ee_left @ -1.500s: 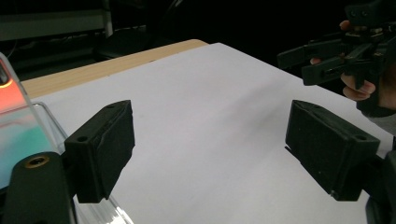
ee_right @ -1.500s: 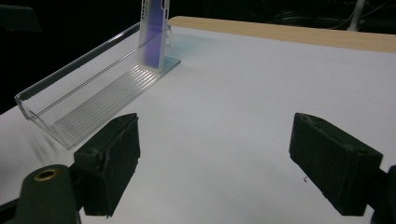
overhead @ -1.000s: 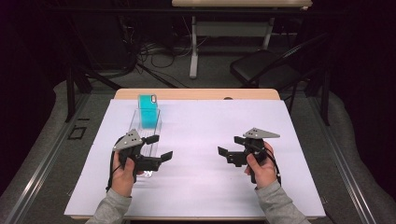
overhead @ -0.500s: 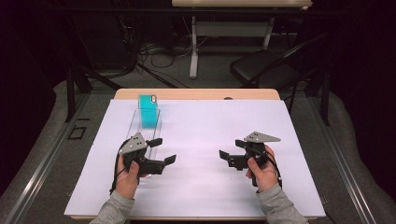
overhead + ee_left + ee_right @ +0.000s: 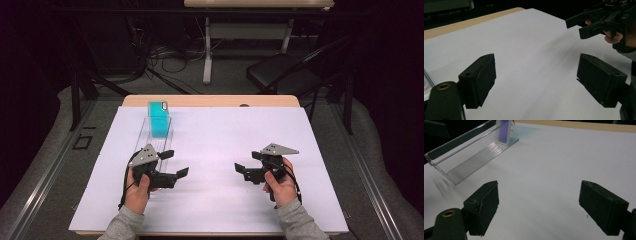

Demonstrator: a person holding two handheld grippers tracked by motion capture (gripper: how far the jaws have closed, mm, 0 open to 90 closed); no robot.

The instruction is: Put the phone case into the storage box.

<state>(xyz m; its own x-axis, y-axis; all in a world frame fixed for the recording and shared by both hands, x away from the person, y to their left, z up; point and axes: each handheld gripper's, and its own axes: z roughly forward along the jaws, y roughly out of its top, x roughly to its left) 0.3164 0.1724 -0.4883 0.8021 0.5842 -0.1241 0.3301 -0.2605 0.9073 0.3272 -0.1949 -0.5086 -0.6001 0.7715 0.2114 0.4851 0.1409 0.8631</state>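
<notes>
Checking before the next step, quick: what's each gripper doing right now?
Left gripper: open, fingers wide apart, holding nothing.
Right gripper: open, holding nothing.

The left gripper point(image 5: 176, 162) now sits slightly toward 6 o'clock, farther from the phone point(image 5: 159, 119) in the clear holder point(image 5: 150, 134); the right gripper point(image 5: 245, 171) likewise.

Clear glossy plastic tray point(image 5: 471, 157) with ribbed floor; glossy turquoise phone point(image 5: 159, 119); matt white paper sheet point(image 5: 225, 140) over smooth pale wood table point(image 5: 210, 101); matt black plastic left gripper point(image 5: 172, 162).
</notes>
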